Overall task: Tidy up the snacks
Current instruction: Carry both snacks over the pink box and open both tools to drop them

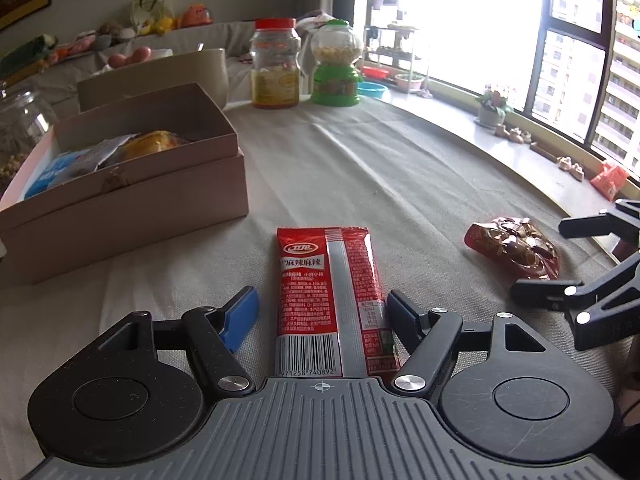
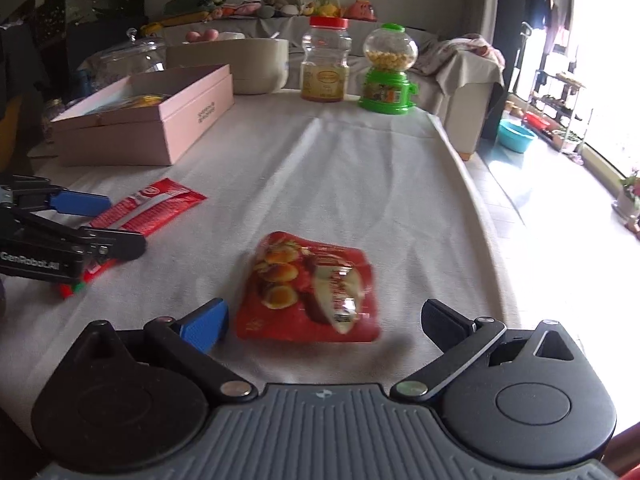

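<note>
A long red snack packet (image 1: 326, 300) lies flat on the grey cloth, between the open fingers of my left gripper (image 1: 322, 314); the right pad looks close to its edge. It also shows in the right wrist view (image 2: 148, 208). A red pouch of snacks (image 2: 310, 288) lies between the open fingers of my right gripper (image 2: 324, 320), untouched; it shows in the left wrist view (image 1: 514, 246) too. An open pink box (image 1: 120, 184) with several snacks inside stands at the left; it also shows in the right wrist view (image 2: 144, 120).
A red-lidded jar (image 1: 275, 66) and a green candy dispenser (image 1: 336, 64) stand at the table's far end. A beige bowl (image 2: 248, 64) and a glass jar (image 2: 132, 56) are behind the box. The table edge (image 2: 472, 184) runs along the right.
</note>
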